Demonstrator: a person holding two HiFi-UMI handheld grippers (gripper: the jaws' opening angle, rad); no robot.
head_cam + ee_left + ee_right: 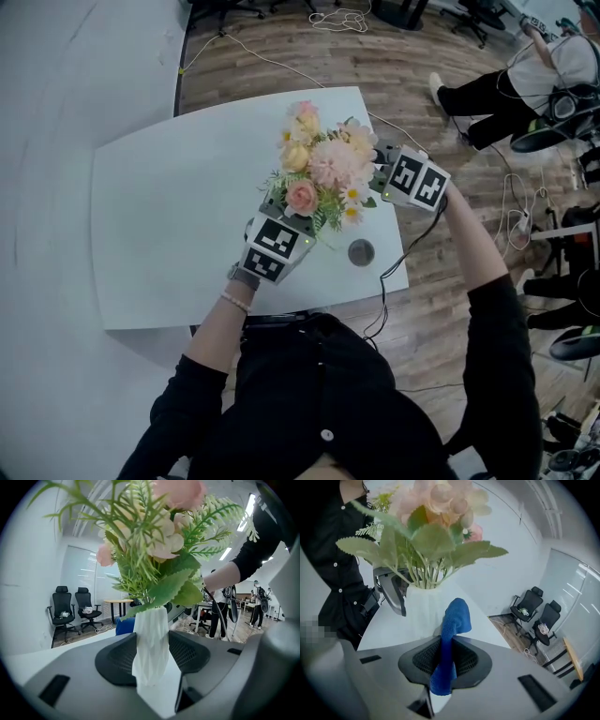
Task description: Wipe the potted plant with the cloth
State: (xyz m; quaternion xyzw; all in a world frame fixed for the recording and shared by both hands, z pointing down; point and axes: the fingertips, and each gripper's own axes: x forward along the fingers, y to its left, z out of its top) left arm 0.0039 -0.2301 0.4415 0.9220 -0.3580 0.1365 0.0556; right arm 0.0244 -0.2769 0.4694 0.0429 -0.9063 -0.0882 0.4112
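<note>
The potted plant (323,169), pink and cream flowers with green fronds in a white faceted vase (151,644), stands near the right end of the white table (169,216). My left gripper (279,225) reaches in from the near side, and its pads are shut on the vase's sides just above its base. My right gripper (384,173) comes in from the plant's right, shut on a blue cloth (449,644). The cloth's free end sticks up in front of the jaws, close to the vase below the leaves (422,541). The head view hides the vase under the flowers.
A small dark round disc (361,251) lies on the table by its near right edge, beside a black cable (394,262). Beyond the table are a wooden floor, office chairs (63,609) and people standing at the far right (220,606).
</note>
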